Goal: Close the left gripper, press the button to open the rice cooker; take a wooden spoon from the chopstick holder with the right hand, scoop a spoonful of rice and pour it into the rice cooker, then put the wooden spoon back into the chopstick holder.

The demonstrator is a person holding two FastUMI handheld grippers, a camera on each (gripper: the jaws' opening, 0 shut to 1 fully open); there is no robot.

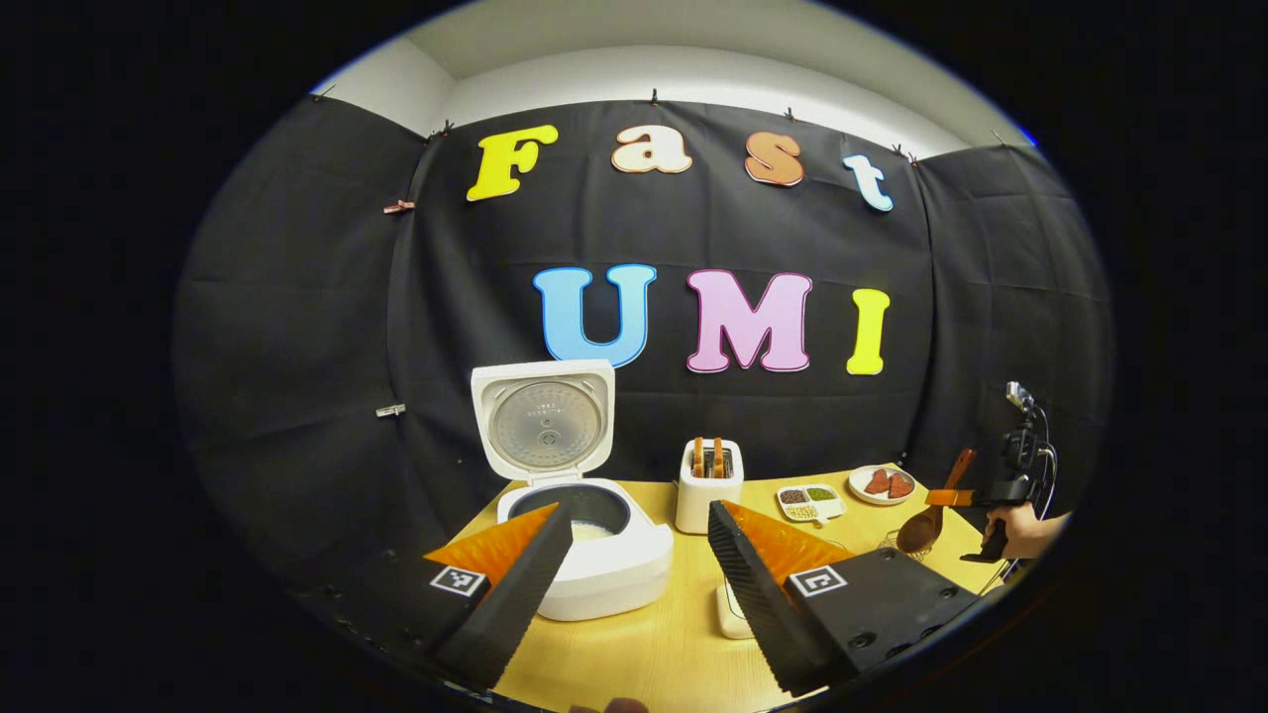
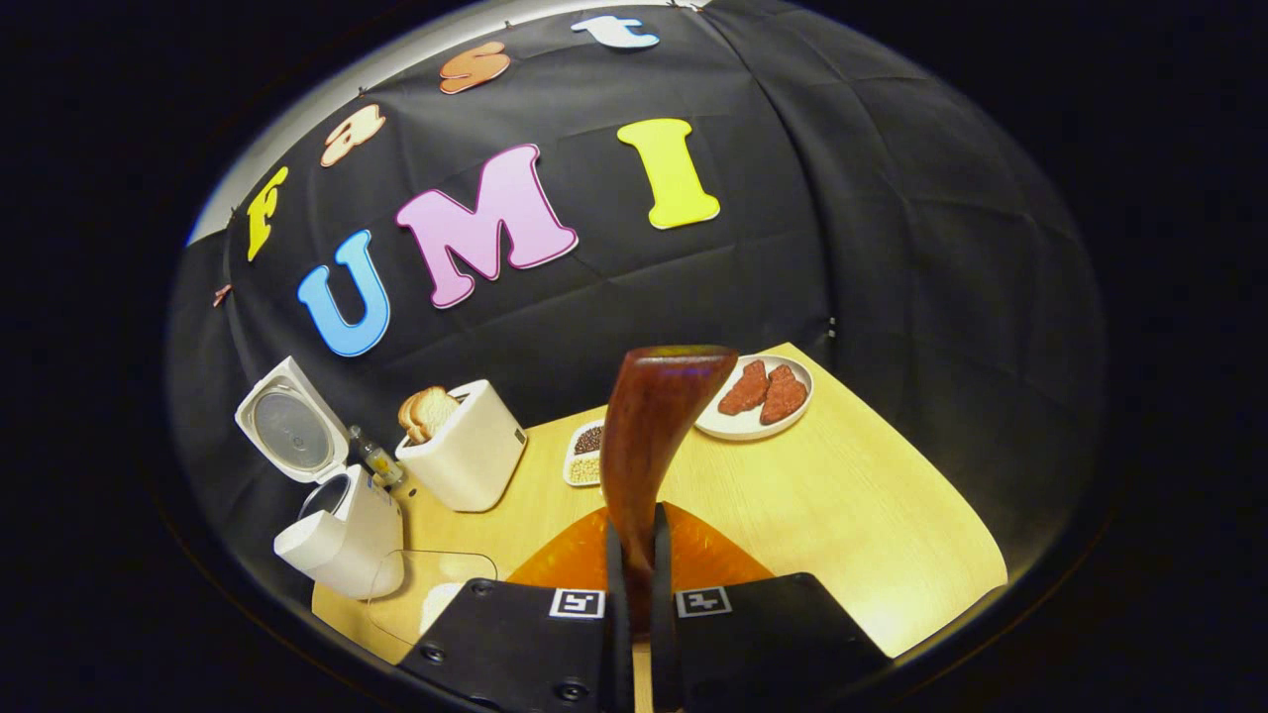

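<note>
Rice cooker [image 1: 580,530] standing on the wooden table [image 1: 664,644] with its lid [image 1: 544,421] raised upright, the inner pot exposed; pale contents are visible at the bottom of the pot. Left gripper [image 1: 634,555], jaws spread wide apart and empty, held above the table in front of the cooker, one finger overlapping the cooker's near rim in the left gripper view. Right gripper [image 2: 634,584], jaws clamped on the handle of the wooden spoon [image 2: 649,436]; in the right gripper view the handle rises between the two fingers. In the left gripper view the same spoon [image 1: 931,510] appears at the far right, bowl downward and just above the table, carried by the distant gripper and the hand [image 1: 1030,530] that holds it. Whether the bowl contains rice cannot be told. Behind the cooker stands a white toaster [image 1: 709,485] with bread slices, beside it a divided dish of grains [image 1: 810,502] and a plate of red meat pieces [image 2: 758,396].
</note>
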